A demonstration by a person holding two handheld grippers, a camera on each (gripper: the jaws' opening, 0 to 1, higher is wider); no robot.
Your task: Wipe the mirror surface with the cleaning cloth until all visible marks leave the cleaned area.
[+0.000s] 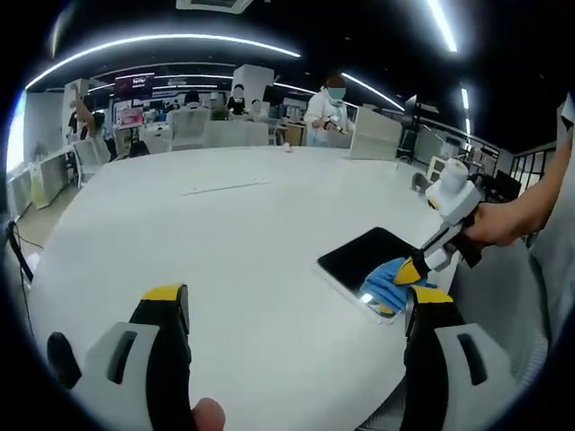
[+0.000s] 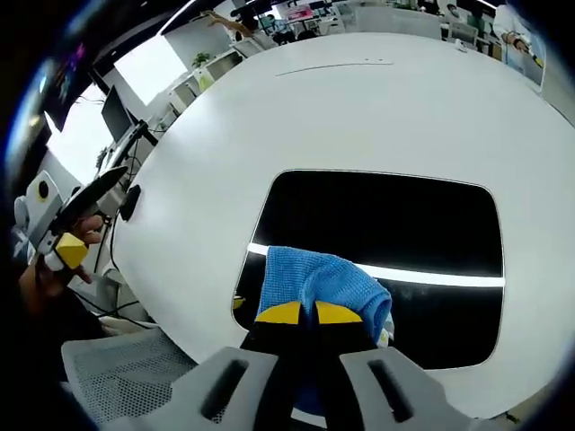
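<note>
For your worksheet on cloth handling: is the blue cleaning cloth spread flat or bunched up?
Bunched: the blue cleaning cloth sits in a rumpled heap on the mirror, pinched in the right gripper.

A broad, smooth white table with a rounded edge (image 1: pixel 243 242) carries everything; in the left gripper view it spreads from the centre out toward nine and twelve o'clock; a flat, dark rectangular mirror with rounded corners and a pale rim (image 1: pixel 364 256) lies directly on it at about four o'clock, close to the near edge; a thin pale strip (image 1: pixel 226 188) lies flat on the top toward twelve o'clock, well apart from the mirror; in the right gripper view the mirror (image 2: pixel 395 224) sits at the centre, the bare white surface (image 2: pixel 314 108) stretching toward twelve o'clock, where the same strip (image 2: pixel 334 66) lies.
</note>
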